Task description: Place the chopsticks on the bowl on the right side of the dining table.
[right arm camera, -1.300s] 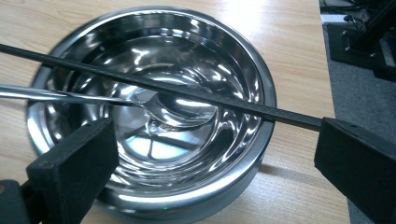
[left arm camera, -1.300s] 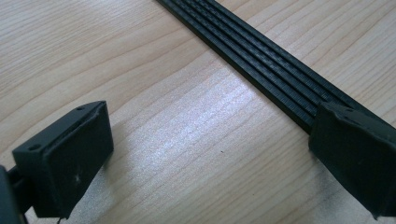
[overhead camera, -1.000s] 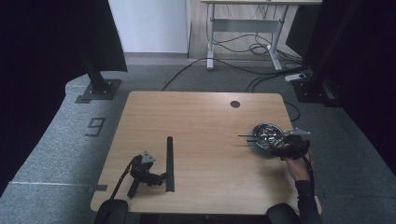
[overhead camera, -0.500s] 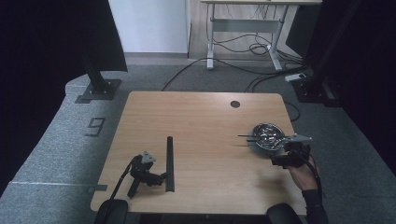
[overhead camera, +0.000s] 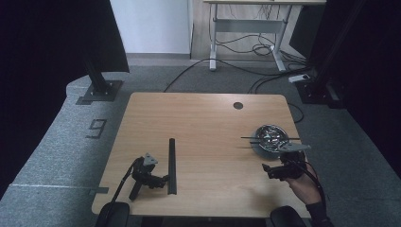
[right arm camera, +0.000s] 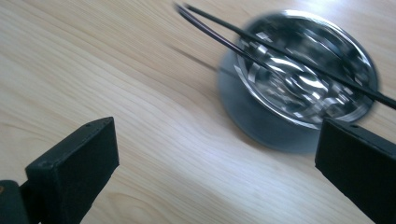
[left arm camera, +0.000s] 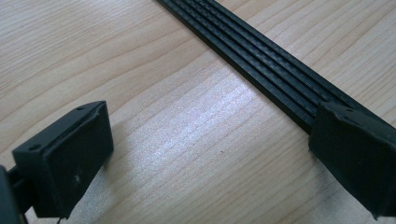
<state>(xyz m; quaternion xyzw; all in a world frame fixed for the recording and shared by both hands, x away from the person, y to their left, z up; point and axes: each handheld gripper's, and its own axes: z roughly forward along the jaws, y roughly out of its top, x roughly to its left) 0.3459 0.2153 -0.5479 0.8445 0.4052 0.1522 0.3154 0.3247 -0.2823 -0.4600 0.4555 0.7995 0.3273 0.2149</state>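
Right gripper view has the chopsticks (right arm camera: 280,46) lying crosswise over the steel bowl (right arm camera: 303,74) just ahead of the right gripper (right arm camera: 215,168), jaws spread wide and empty

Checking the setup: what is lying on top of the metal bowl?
Two thin black sticks lie across the rim of the metal bowl. The bowl's shiny inside is too blurred to tell any contents.

The bowl (right arm camera: 306,79) and chopsticks (right arm camera: 280,46) are blurred, the chopsticks cut off at the right edge.
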